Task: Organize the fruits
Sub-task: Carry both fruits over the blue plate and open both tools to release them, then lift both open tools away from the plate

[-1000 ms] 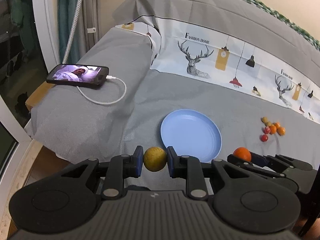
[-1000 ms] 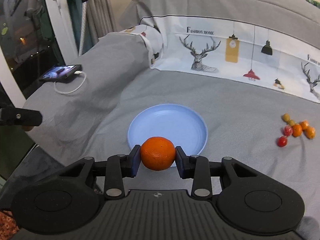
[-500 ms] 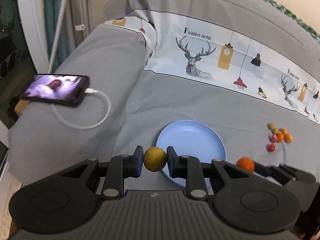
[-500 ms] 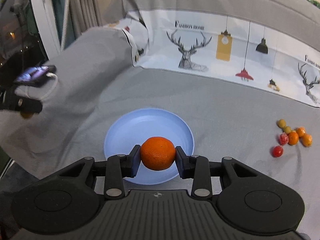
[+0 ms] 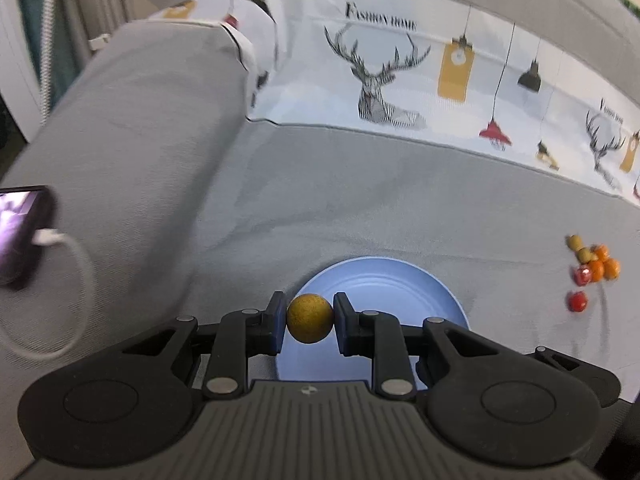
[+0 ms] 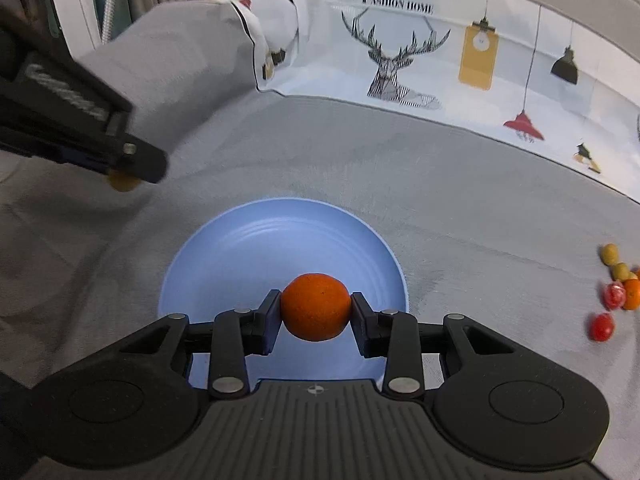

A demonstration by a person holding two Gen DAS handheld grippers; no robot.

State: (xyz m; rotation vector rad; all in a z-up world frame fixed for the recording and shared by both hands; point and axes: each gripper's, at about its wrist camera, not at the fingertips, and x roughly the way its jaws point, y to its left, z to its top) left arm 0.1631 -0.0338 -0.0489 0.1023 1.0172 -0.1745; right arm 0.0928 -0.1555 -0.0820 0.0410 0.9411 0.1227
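Note:
My left gripper (image 5: 310, 323) is shut on a small yellow-brown fruit (image 5: 310, 322), held over the near left rim of the blue plate (image 5: 384, 288). My right gripper (image 6: 315, 307) is shut on an orange (image 6: 315, 306) above the near half of the same blue plate (image 6: 256, 248). From the right wrist view the left gripper (image 6: 132, 178) comes in from the left, the yellow-brown fruit (image 6: 122, 185) peeking under its tip. A cluster of small red, orange and yellow fruits (image 5: 592, 268) lies on the grey bedspread to the right, also in the right wrist view as small fruits (image 6: 616, 288).
A phone (image 5: 20, 232) with a lit screen and a white charging cable (image 5: 76, 280) lies on the grey cover at the left. A deer-print pillow band (image 5: 400, 76) runs across the back. Curtains and a window frame stand at the far left.
Both grippers have moved forward and down toward the plate, each with its fruit. The plate looks larger and nearer. The phone has slid toward the left edge of the left wrist view.

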